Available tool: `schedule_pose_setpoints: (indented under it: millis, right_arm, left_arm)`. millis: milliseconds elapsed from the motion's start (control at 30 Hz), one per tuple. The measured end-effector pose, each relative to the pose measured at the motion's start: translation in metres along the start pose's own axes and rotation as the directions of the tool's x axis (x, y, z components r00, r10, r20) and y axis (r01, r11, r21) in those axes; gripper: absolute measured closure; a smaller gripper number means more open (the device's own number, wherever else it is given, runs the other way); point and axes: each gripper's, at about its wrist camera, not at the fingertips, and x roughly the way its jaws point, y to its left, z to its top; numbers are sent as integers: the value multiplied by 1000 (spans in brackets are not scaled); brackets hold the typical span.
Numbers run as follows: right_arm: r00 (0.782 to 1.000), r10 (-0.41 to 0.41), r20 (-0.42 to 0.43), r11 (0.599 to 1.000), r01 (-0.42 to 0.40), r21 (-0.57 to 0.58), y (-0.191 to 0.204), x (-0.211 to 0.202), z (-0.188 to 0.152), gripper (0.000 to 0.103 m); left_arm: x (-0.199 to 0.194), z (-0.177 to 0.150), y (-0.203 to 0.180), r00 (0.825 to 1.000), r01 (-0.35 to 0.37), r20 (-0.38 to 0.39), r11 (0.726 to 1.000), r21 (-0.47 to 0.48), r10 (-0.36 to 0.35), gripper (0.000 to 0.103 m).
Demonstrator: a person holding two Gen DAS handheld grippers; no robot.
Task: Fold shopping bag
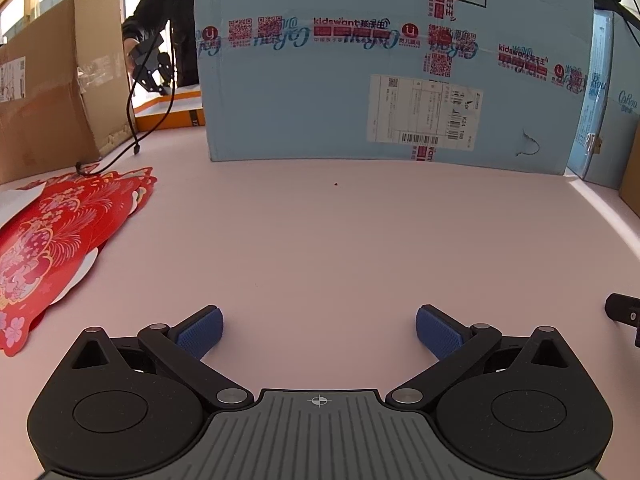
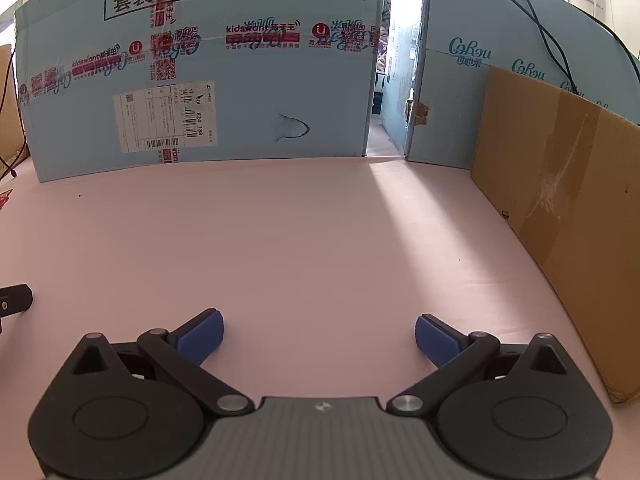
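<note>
A red shopping bag [image 1: 48, 240] with gold and pink flower print lies flat on the pink table [image 1: 340, 248] at the far left of the left wrist view, apparently stacked with others like it. My left gripper [image 1: 319, 330] hovers over bare table to the right of the bag, open, with nothing between its blue pads [image 1: 200, 334]. My right gripper [image 2: 319, 336] is open too, over bare pink table [image 2: 300, 240], holding nothing. A sliver of red [image 2: 5, 199] shows at the left edge of the right wrist view. Each gripper's edge shows in the other's view.
A large light-blue carton [image 1: 384, 64] stands across the back, with a second blue carton [image 2: 452, 92] to its right. Brown cardboard boxes stand at the left [image 1: 52, 88] and right [image 2: 560, 200]. A black cable [image 1: 136, 120] trails onto the table. A person in dark clothing [image 1: 168, 20] stands behind.
</note>
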Motion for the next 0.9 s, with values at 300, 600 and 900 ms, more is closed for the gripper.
schedule_pose_setpoints:
  millis: [300,600,900]
  right_arm:
    - [1000,9,5,1000,-10,11,-1,0,-1,0]
    - [1000,12,2,1000,-12,8,-5,1,1,0]
    - [1000,6,3,1000,-6,9,0,-1,-1,0]
  left_arm:
    - [0,1,1,1000,8,2,1000,-9,-8,0]
    - [0,0,1,1000,7,3,1000,-10,-7,0]
    - [0,0,1,1000,5,2,1000,-10,-5,0]
